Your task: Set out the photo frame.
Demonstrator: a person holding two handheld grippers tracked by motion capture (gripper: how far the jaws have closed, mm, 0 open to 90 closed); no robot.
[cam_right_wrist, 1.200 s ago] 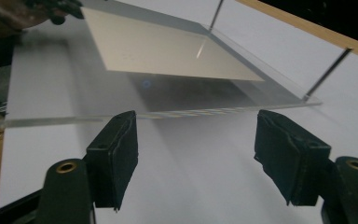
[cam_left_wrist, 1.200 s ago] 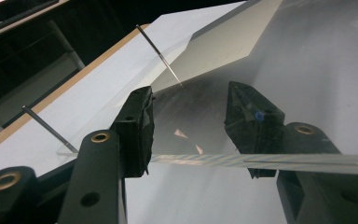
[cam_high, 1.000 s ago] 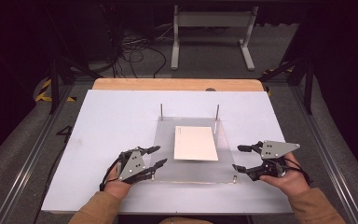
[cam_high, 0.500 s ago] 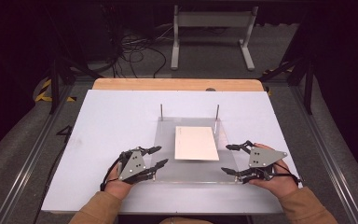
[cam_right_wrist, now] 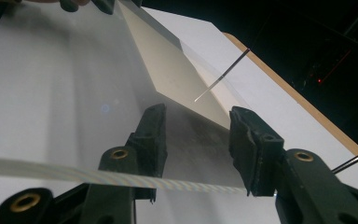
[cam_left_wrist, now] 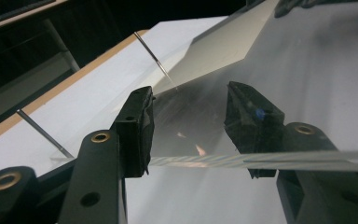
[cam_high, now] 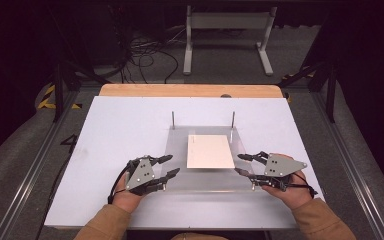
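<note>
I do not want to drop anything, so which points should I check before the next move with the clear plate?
1. Left gripper at the near left side of the clear plate: ok.
2. Right gripper at the plate's near right side: ok. Its jaws have just been closing.
3. Firm grip on the plate: cannot tell. In both gripper views the pads stand apart, with the plate's edge crossing in front of them.
4. White sheet flat at the plate's middle: ok.
5. Two pins upright at the plate's far edge: ok.
</note>
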